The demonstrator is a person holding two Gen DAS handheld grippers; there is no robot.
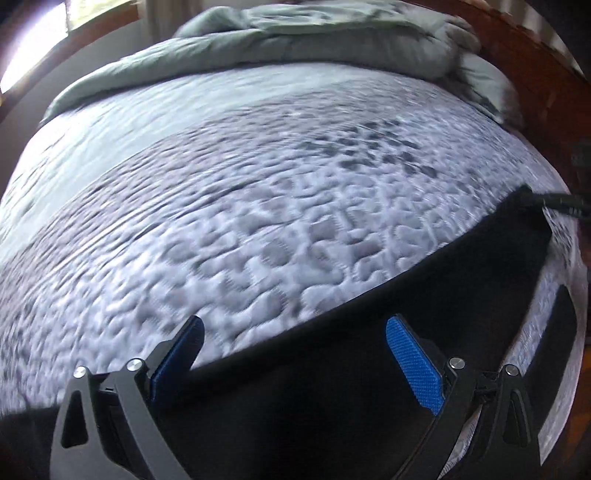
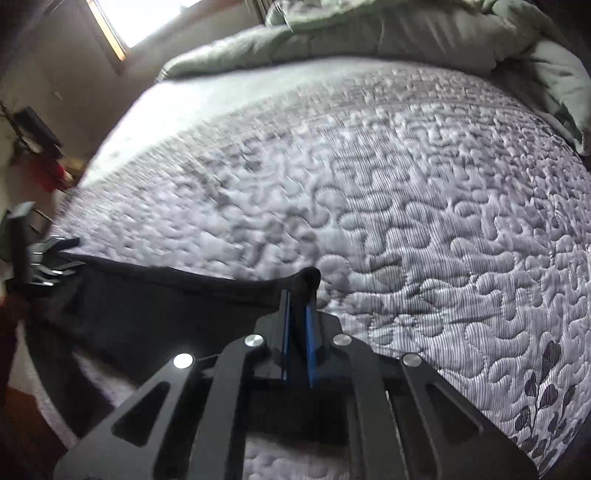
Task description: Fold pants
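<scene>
Matte black pants (image 2: pixel 155 295) on puffy quilted mattress (image 2: pixel 406 206); right tool (image 2: pixel 298 295) clenched on bunched hem, left tool (image 1: pixel 295 332) released.

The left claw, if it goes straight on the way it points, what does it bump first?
Probably the black pants lying between the open left claw fingers, with the quilted bed under them; depth is unclear.

One pair of black pants (image 2: pixel 155 295) lies on the bed. One bed carries it, covered by one white quilted bedspread (image 2: pixel 406 184). One bunched grey-green comforter (image 2: pixel 388 37) sits at the far end of the bed. Two tongs are in use: the left tongs (image 1: pixel 295 328) and the right tongs (image 2: pixel 298 295), each with two fingers faced by blue pads (image 1: pixel 413 362), four pads in all. One window (image 2: pixel 147 18) shows. One wooden bed frame (image 1: pixel 535 81) edges the bed.
</scene>
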